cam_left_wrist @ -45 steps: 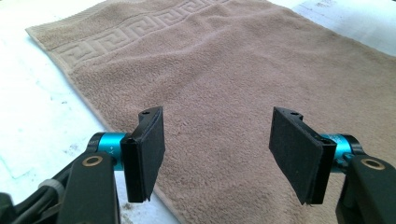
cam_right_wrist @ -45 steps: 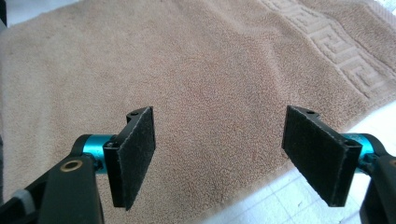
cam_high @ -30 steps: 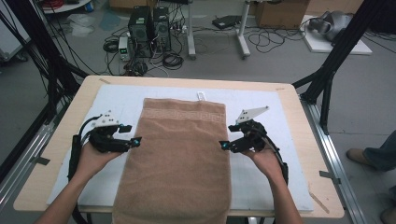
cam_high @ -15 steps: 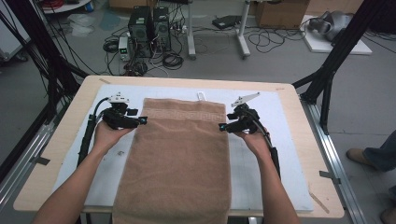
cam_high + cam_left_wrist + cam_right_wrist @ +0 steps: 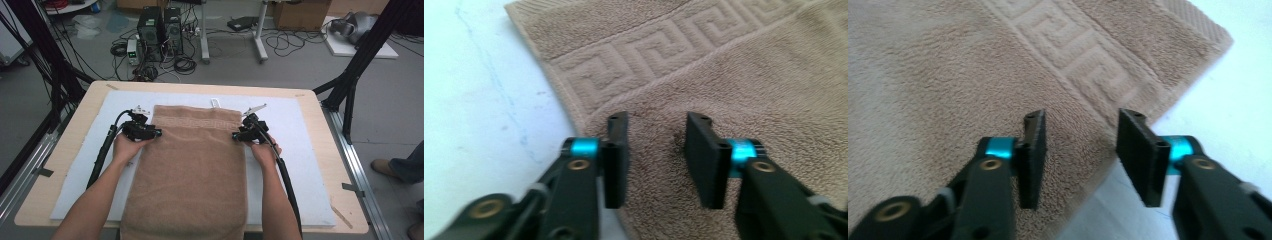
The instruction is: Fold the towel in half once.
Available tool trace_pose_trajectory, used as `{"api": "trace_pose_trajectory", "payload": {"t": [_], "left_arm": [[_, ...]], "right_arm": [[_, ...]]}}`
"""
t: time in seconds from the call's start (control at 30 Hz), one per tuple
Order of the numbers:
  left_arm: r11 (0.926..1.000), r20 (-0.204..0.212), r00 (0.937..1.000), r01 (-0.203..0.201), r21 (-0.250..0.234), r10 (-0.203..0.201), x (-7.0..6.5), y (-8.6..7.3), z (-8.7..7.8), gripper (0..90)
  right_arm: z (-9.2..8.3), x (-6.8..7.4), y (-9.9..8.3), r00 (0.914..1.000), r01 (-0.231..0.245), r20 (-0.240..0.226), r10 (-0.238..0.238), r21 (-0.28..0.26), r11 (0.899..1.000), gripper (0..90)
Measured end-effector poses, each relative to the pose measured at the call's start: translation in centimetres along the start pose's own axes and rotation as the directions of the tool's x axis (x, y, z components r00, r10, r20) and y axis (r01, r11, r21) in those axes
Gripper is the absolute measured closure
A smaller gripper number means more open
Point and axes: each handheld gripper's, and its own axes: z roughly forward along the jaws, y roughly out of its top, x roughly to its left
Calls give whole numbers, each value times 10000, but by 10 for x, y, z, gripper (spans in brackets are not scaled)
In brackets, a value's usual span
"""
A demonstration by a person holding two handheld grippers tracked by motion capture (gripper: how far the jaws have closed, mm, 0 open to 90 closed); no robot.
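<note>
Tan terry towel (image 5: 192,165) with a key-pattern band lies flat between your grippers. Left gripper (image 5: 152,133) and right gripper (image 5: 239,136), jaws just closing yet still apart, each straddle a side edge.

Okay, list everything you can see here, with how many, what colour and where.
towel: one, tan with a key-pattern band, flat on the pad, near end over the table's near edge
pad: one, white, covering the table top
table: one, light wood
computer towers: two, black, on the floor beyond the table
cardboard box: one, brown, far floor
shoe: one, brown, right edge
left hand-held gripper: black, at the towel's left edge, jaws just closing, apart astride the edge
right hand-held gripper: black, at the right edge, likewise
</note>
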Motion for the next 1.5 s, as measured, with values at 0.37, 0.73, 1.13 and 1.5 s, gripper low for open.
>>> {"api": "trace_pose_trajectory", "payload": {"t": [0.37, 0.73, 1.13, 1.5], "left_arm": [[9986, 109, 9987, 492, -177, -491, 2, 3, -4, 864], [9859, 695, 9976, 192, -1662, -77, 1, 27, -52, 866], [9733, 1006, 9866, -1056, -2037, 1281, -29, -9, -104, 865], [9758, 1571, 9674, -1803, -1240, 1987, -66, -97, -121, 801]], "right_arm": [[-5, 0, 2, 9983, -268, -510, 273, 90, 9996, 857], [-61, -7, 25, 9941, 282, -1015, -374, -910, 9955, 865], [-108, 34, -1, 9656, 1089, -2237, -1326, -1152, 9874, 860], [-89, 89, -83, 9288, 1834, -3221, -1830, -295, 9826, 800]]}}
